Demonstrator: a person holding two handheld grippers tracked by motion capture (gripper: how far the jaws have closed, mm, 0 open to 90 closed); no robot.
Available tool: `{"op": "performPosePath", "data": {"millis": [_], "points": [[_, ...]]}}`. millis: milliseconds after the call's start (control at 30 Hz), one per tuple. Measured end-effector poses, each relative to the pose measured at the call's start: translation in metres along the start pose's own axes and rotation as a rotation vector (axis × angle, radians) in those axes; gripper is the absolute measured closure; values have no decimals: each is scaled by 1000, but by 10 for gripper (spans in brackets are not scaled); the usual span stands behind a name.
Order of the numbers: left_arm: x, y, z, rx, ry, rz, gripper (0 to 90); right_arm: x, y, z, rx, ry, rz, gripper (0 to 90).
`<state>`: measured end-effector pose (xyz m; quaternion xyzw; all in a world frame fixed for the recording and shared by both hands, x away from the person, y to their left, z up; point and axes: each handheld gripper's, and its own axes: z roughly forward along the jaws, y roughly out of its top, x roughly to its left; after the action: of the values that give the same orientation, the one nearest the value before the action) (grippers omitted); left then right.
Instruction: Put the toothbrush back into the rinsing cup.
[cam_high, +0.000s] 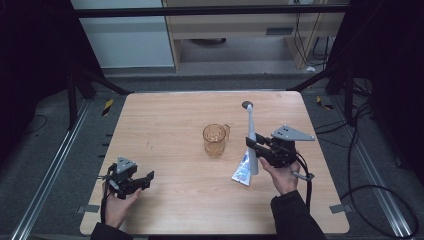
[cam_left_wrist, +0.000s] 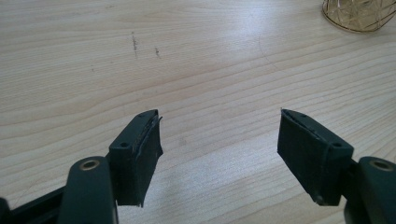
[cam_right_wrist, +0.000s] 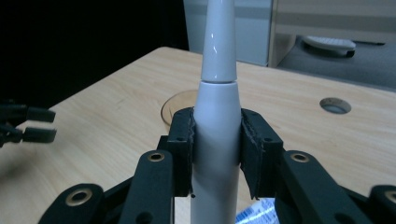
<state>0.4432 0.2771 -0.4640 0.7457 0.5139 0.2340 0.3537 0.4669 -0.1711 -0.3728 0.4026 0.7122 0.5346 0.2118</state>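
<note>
Toothbrush (cam_right_wrist: 217, 135) in right claw (cam_high: 254, 144), left claw (cam_high: 142, 179) agape over bare table (cam_high: 165, 125).

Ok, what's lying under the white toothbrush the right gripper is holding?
A blue-and-white tube lies on the table below the toothbrush, beside the amber cup. The right gripper covers part of the handle; the tube's print is too small to read.

- High view is looking forward and down from above the pale wooden table (cam_high: 170, 145), taking in all of it.
- Left gripper view is skimming close over bare tabletop.
- Right gripper view is facing across it; both are catching the amber glass mug (cam_left_wrist: 362, 14).
</note>
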Motion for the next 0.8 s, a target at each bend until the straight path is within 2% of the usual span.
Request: {"op": "performPosePath", "data": {"millis": [200, 433, 467, 800], "points": [[1, 0, 0, -7, 4, -9, 302, 4, 6, 11, -73, -35, 25, 673], [2, -1, 1, -10, 10, -13, 304, 7, 13, 24, -135, -76, 30, 672], [2, -1, 1, -11, 10, -12, 304, 9, 16, 27, -162, -90, 30, 673], [4, -1, 1, -17, 15, -20, 304, 19, 31, 42, -226, -118, 23, 672]]}}
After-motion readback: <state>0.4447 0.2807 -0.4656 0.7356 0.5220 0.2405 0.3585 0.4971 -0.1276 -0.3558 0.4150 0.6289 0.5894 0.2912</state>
